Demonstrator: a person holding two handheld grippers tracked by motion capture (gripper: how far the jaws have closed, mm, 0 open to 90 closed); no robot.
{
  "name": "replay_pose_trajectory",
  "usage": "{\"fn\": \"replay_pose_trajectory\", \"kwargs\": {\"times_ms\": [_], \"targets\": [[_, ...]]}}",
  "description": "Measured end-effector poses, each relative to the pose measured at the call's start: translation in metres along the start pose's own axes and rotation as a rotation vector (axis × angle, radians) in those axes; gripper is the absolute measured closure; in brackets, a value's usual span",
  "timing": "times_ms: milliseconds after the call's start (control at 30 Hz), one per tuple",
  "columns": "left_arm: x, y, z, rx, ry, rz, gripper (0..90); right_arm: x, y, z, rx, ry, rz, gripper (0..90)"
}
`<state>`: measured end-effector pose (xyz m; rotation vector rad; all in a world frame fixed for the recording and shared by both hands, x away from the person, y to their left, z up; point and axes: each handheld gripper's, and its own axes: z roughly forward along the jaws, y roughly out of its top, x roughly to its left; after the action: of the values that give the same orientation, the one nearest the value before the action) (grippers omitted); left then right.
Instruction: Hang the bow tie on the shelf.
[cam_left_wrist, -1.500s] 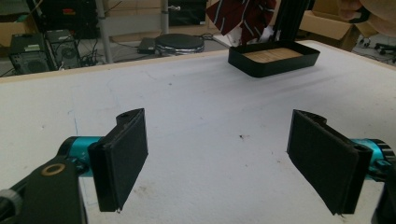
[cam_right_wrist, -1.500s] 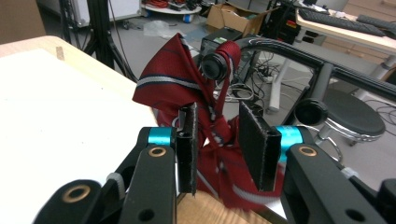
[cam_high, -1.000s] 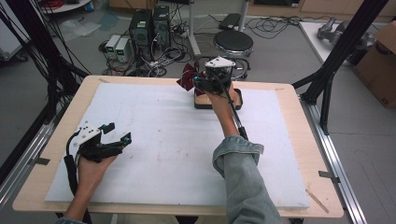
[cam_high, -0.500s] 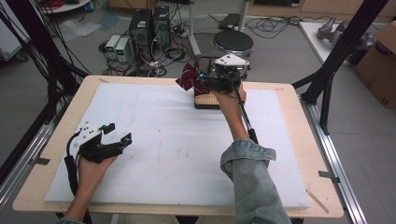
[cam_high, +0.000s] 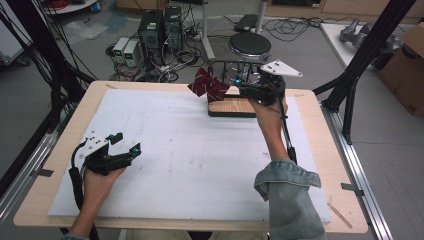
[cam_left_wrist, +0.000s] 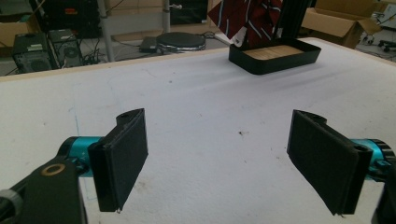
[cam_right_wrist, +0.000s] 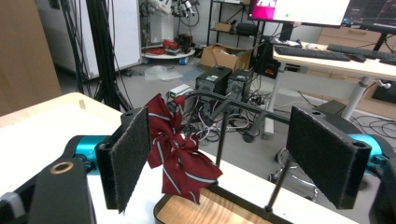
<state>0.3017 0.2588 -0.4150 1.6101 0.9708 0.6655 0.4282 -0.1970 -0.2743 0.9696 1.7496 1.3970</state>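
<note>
Right tongs (cam_right_wrist: 217, 156) jaws apart near bow tie (cam_right_wrist: 180, 149) hanging on rack (cam_right_wrist: 243, 109); left tongs (cam_left_wrist: 217, 163) apart, idle over tabletop (cam_high: 190, 150). Centre jaws around bow knot before closing.

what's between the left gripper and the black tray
Nothing: in the left gripper view, bare white mat runs from the open left gripper to the black tray.

Tray (cam_high: 231, 108) at table's (cam_high: 320, 145) far edge, right of centre, on the mat (cam_high: 190, 150). Rack (cam_high: 235, 67) stands in tray; bow tie (cam_high: 206, 85) hangs at its left end. Right gripper (cam_high: 245, 89) above tray, left gripper (cam_high: 127, 145) near-left on mat.
</note>
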Motion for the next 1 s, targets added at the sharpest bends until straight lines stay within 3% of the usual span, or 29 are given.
{"fn": "replay_pose_trajectory", "kwargs": {"times_ms": [200,467,500,600,700,1000], "targets": [[0.0,0.0,0.0,0.004,0.002,0.007,20.5,-0.009,-0.002,-0.031,-0.019,-0.017,0.008,19.6],[0.001,-0.001,-0.001,0.013,0.017,0.013,20.3,-0.017,-0.011,-0.072,-0.087,-0.047,0.014,19.5],[0.001,-0.001,-0.001,0.014,0.019,0.015,20.3,-0.02,-0.016,-0.084,-0.096,-0.057,0.02,19.2],[0.001,-0.001,-0.001,0.014,0.019,0.014,20.3,-0.023,-0.023,-0.096,-0.1,-0.066,0.028,18.7],[0.001,-0.002,0.0,0.015,0.02,0.014,20.4,-0.029,-0.036,-0.119,-0.111,-0.091,0.037,18.1],[0.001,-0.002,0.001,0.015,0.022,0.011,20.3,-0.034,-0.071,-0.159,-0.156,-0.141,0.077,12.6]]}}
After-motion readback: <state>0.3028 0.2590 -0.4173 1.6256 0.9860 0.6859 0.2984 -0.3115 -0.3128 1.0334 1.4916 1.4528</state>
